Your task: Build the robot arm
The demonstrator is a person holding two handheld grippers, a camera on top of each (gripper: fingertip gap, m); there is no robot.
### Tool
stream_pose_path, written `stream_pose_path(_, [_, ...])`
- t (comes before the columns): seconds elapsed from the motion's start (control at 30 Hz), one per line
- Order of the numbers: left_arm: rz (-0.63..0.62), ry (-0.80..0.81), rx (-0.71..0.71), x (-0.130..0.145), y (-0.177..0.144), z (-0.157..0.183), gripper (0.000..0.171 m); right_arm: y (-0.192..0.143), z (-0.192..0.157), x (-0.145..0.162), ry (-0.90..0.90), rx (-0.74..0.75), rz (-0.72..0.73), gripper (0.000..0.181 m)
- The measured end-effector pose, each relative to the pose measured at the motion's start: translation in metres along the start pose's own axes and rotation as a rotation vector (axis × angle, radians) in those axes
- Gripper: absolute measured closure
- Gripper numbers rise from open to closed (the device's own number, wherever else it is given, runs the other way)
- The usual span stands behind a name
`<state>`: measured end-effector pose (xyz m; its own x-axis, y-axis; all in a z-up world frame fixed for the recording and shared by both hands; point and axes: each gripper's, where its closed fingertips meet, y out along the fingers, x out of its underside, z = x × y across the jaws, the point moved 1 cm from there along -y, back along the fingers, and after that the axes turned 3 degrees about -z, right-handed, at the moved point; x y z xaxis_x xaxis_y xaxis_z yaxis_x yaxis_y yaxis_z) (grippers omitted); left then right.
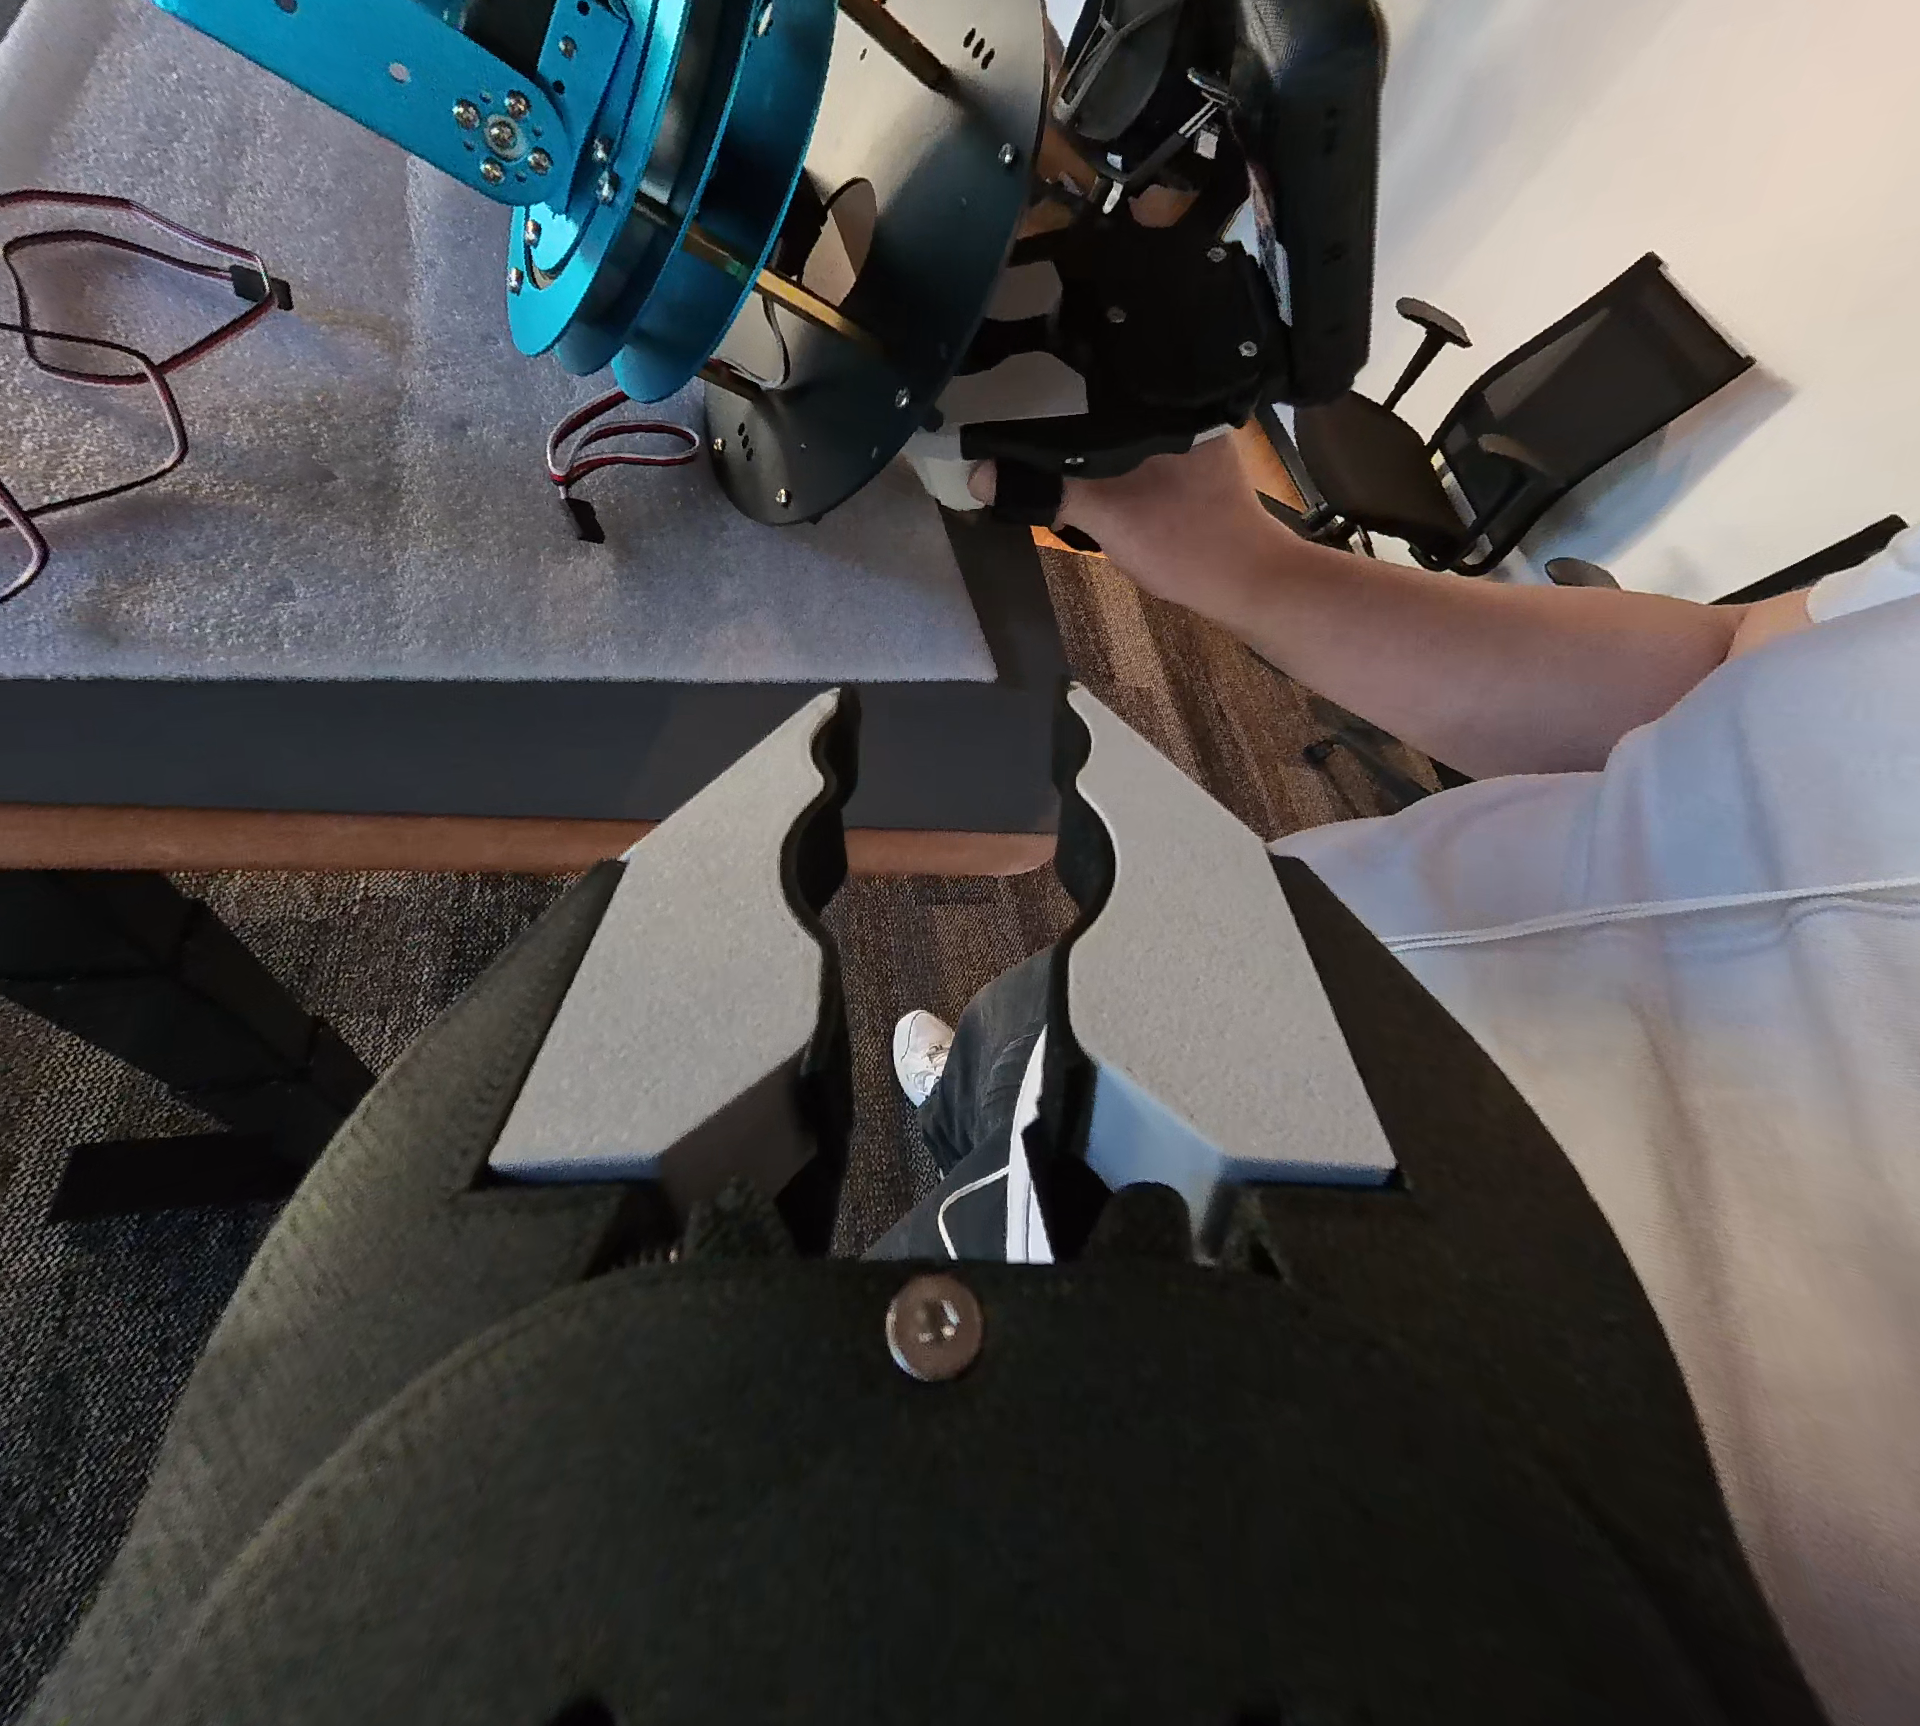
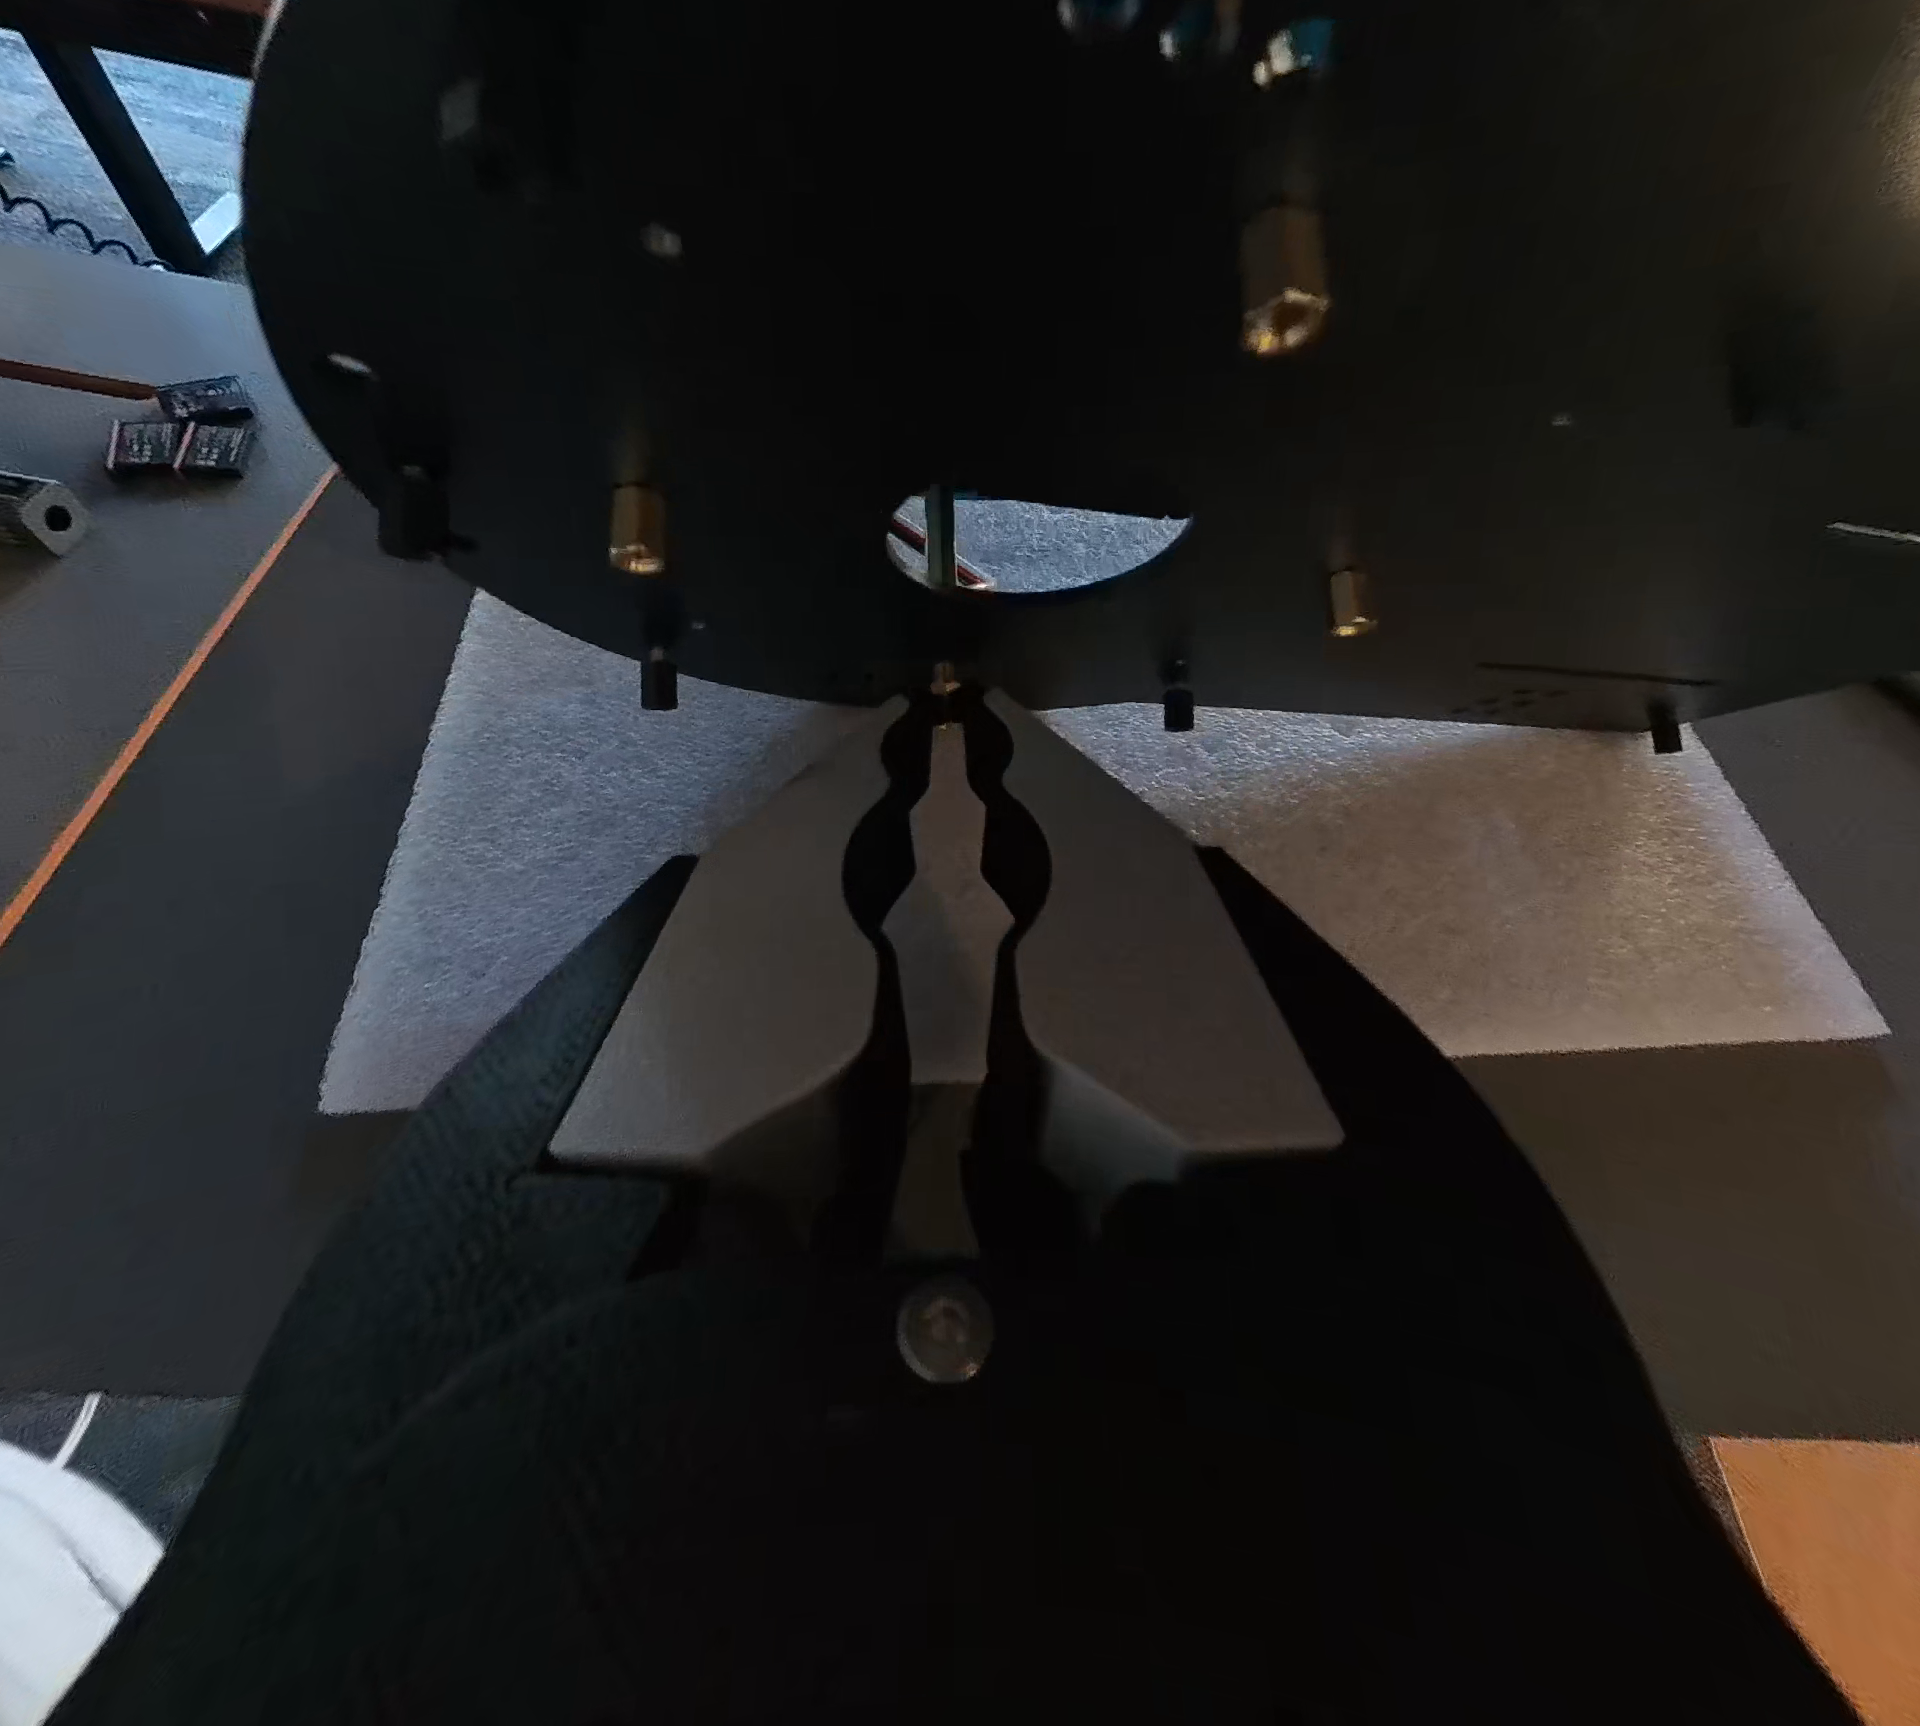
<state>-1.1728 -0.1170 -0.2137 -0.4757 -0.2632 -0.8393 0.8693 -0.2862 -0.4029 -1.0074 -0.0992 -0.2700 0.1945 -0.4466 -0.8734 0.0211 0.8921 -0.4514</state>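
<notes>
Jaws of the left gripper (image 1: 951,720) stand parted with a clear gap and nothing between them, low in the middle of the left wrist view, off the near edge of the table (image 1: 499,840); through the gap show dark carpet, a trouser leg and a white shoe (image 1: 923,1053). Jaws of the right gripper (image 2: 943,708) are drawn close, their tips pinched on a small brass stud at the lower rim of the black round base plate (image 2: 831,170), which fills the upper half of the right wrist view; brass standoffs (image 2: 1283,279) jut from its underside, and an oval cut-out (image 2: 1060,549) lies just above the tips. In the left wrist view that plate (image 1: 935,222) is tilted up on edge at upper centre, resting on the grey foam sheet (image 1: 416,554); blue discs (image 1: 623,118) and a blue arm link (image 1: 343,3) are fixed to its far face, reaching to the upper left. The right gripper (image 1: 1143,346) meets the plate from the right, held by a bare forearm (image 1: 1351,627). Servo leads (image 1: 94,305) loop over the foam at left; office chairs (image 1: 1507,429) stand at right; small dark blocks (image 2: 182,429) lie at the left edge of the right wrist view.
</notes>
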Motion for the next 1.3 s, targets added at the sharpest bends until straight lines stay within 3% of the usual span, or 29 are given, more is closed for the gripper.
stream_pose_path(0.5, [0.002,-0.006,0.014,-0.0004,0.0021,-0.0042,0.136,0.0021,-0.0008,-0.0003,0.008,-0.01,-0.014,0.177])
stream_pose_path(0.93, [-0.001,-0.005,0.024,-0.0022,0.0057,-0.0062,0.137,0.0018,-0.0012,-0.0011,-0.251,0.145,-0.134,0.176])
stream_pose_path(1.3, [-0.007,-0.014,0.031,-0.0007,0.0071,-0.0081,0.137,0.0027,-0.0008,-0.0007,0.217,-0.222,-0.064,0.176])
